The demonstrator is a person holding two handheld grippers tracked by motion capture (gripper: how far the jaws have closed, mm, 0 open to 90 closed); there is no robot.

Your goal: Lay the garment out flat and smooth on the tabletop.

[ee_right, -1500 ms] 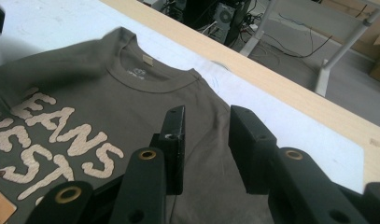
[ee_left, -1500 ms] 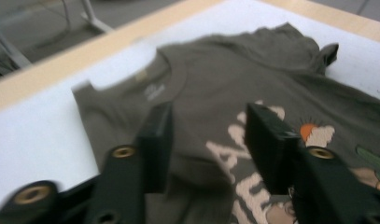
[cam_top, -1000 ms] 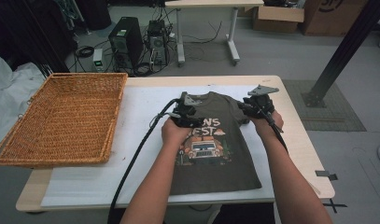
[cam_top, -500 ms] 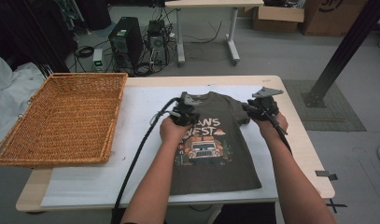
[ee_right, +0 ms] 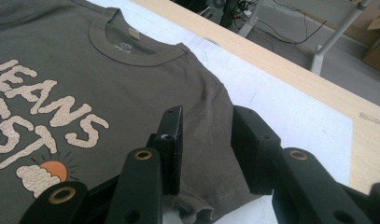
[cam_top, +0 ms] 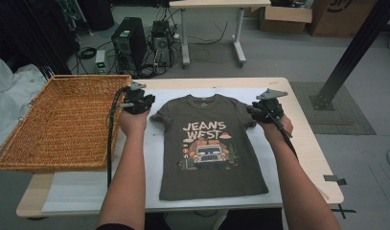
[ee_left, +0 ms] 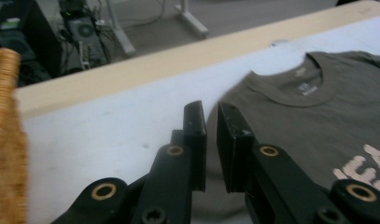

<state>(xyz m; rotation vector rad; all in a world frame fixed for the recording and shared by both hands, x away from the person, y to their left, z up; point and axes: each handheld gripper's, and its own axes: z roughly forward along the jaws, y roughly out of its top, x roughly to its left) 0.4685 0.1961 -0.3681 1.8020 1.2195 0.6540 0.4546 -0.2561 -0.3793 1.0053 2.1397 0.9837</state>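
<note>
Presently: one olive-brown cotton T-shirt (cam_top: 210,143) with a printed chest graphic, spread face-up on the white-covered bench (cam_top: 87,199), collar away from the person.

Left gripper (cam_top: 136,101): at the sleeve, jaws just reopening slightly, narrow gap, fabric behind.

Right gripper (cam_top: 265,111): jaws partly spread astride the other sleeve, not pinching.

Step, judged: spreading sleeves; folding likely next.

Room: woven wicker basket (cam_top: 58,122) crowds the left; bench edge near the right.

Left side: the wicker basket (cam_top: 58,122) stands just beside the left tongs (cam_top: 137,101), its raised rim blocking passage.
Middle: the t-shirt (cam_top: 209,143) lies flat, open room above.
Right side: bare table (cam_top: 307,143) beyond the right tongs (cam_top: 265,109).
</note>
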